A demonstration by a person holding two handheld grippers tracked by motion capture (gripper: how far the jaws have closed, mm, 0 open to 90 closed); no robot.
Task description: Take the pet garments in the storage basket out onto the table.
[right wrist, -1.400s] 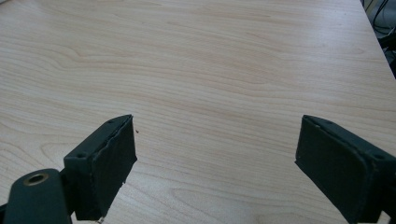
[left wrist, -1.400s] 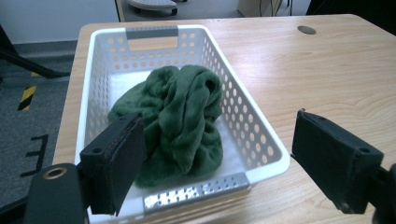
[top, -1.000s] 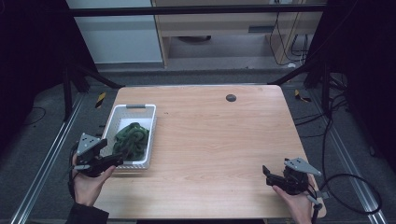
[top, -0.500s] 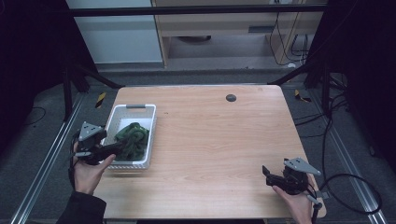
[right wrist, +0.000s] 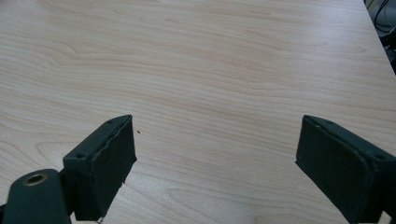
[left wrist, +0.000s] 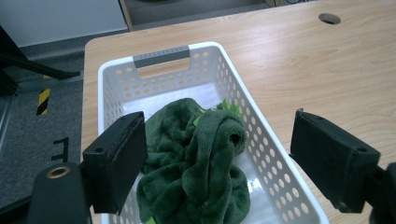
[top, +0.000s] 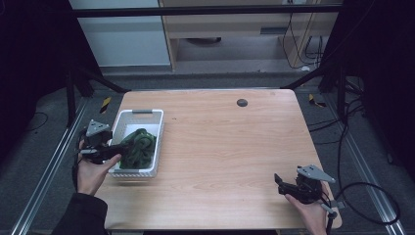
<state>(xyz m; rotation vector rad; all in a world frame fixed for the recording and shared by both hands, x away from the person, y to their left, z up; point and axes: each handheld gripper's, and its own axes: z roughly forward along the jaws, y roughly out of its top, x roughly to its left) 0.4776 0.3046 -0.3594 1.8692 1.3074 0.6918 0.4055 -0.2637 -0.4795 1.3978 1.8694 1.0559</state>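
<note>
A crumpled dark green plush cloth (top: pixel 138 147) (left wrist: pixel 196 163) lies in a white perforated basket (top: pixel 138 115) (left wrist: pixel 161 56) at the table's left side. My left gripper (top: pixel 119 148) (left wrist: pixel 219 163) hangs over the basket's near left corner. It is open, its jaws wide on either side of the cloth without touching it. A few light green bits show in the cloth's folds. My right gripper (top: pixel 280 185) (right wrist: pixel 215 168) rests low at the table's front right corner, open, with bare wood between its jaws.
The wooden table (top: pixel 220 142) has a round cable hole (top: pixel 242 102) near its far edge. Dark floor, metal frame rails and cables (top: pixel 362 196) surround the table. A cabinet stands behind it.
My left gripper has moved up and back along the basket's left edge, and its jaws now point at the cloth. The right gripper has stayed still.
</note>
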